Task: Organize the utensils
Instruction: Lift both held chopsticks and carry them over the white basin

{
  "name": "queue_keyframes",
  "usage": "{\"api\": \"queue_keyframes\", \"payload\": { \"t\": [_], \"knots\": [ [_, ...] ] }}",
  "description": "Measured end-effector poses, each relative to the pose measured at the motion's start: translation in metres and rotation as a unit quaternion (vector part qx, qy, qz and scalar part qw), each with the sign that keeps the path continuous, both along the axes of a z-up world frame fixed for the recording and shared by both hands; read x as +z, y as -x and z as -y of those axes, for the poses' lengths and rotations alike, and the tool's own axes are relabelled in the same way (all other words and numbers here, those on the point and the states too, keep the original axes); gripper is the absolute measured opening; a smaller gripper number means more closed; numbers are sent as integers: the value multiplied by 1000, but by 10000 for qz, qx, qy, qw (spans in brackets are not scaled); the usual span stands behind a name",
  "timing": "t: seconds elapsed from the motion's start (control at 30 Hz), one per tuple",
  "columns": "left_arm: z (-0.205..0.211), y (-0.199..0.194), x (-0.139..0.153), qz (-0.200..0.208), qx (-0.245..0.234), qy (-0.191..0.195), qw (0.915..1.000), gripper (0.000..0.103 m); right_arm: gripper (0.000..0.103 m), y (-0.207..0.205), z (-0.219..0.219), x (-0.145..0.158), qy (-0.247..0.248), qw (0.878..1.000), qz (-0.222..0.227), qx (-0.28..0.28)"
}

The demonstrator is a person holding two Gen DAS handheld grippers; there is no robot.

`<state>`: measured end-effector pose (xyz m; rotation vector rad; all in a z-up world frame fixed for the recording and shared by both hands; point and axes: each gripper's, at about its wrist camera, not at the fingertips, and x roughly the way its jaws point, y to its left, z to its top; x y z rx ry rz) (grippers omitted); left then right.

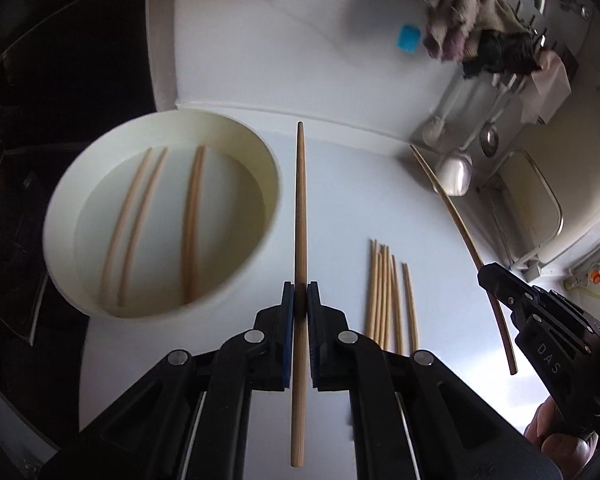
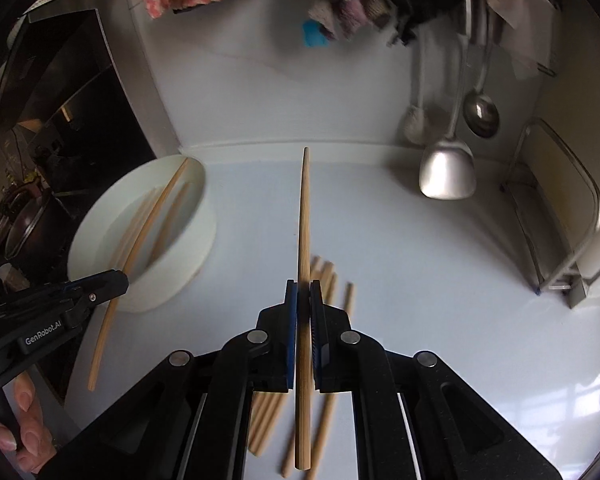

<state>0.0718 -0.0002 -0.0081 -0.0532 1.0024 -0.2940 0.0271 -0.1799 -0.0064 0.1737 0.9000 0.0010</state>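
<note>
Two slim, light, stiff wooden chopsticks are pinched mid-shaft: one (image 1: 299, 216) in the left gripper (image 1: 300, 300), beside the round white bowl (image 1: 60, 240); another (image 2: 305, 240) in the right gripper (image 2: 303, 300), above the loose pile (image 2: 328, 276).

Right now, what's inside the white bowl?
Three loose chopsticks lie on the floor of the white bowl. In the right wrist view the left gripper and its held chopstick cover part of the inside.

A metal spatula (image 2: 447, 174) and ladle (image 2: 480, 114) are hung beside the wire rack (image 2: 564, 216), with cloths (image 1: 460, 20) draped above and a blue item (image 1: 409, 39) fixed to the wall.
</note>
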Motion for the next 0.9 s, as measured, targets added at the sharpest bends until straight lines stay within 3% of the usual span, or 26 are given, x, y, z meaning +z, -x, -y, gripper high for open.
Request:
{"api": "queue_keyframes", "payload": {
  "t": [0.17,0.43,0.63,0.9],
  "knots": [
    [-60,-40,11,175,268,-132,9994,7,6,-52,-64,13,-134,9990,165,401],
    [-132,-106,-22,-179,176,-213,9995,7,6,-135,-154,-15,-540,9969,-158,544],
    [-152,-139,-54,-485,-35,-267,9985,7,6,-171,-183,-56,-488,9960,-673,317],
    [-149,-162,-87,-881,-200,-272,9955,7,6,-186,-193,-84,-426,9926,-1120,216]
  ]
}}
